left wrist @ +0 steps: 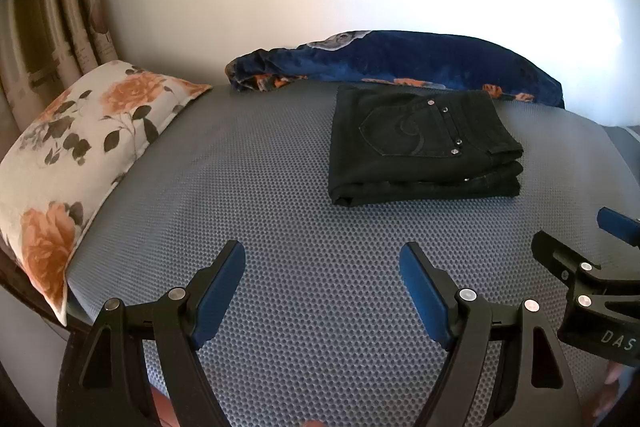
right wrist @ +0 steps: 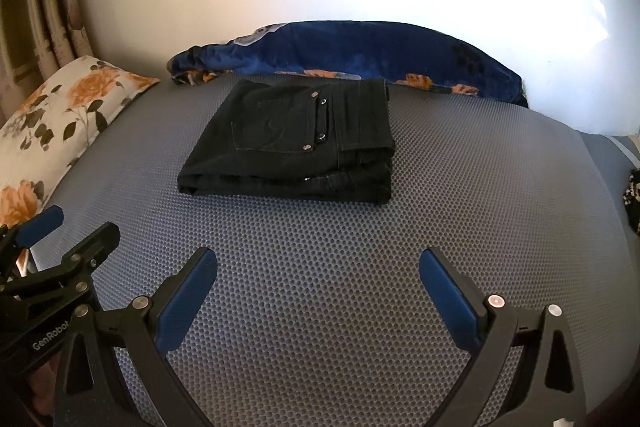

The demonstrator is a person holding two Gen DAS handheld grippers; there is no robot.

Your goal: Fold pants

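Both tools gape empty at the bottom of their frames: left tool [left wrist: 322, 259], right tool [right wrist: 318, 267], each hovering above the grey bed [left wrist: 260, 187], apparently because folding looks finished. Black pants [left wrist: 420, 143] lie as a compact stack in the upper middle, back pocket upward, long axis across the frame, waistband toward the right, before a blue blanket [left wrist: 400, 59].

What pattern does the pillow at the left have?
The pillow is white with orange roses and dark leaves; the left wrist view shows it best.
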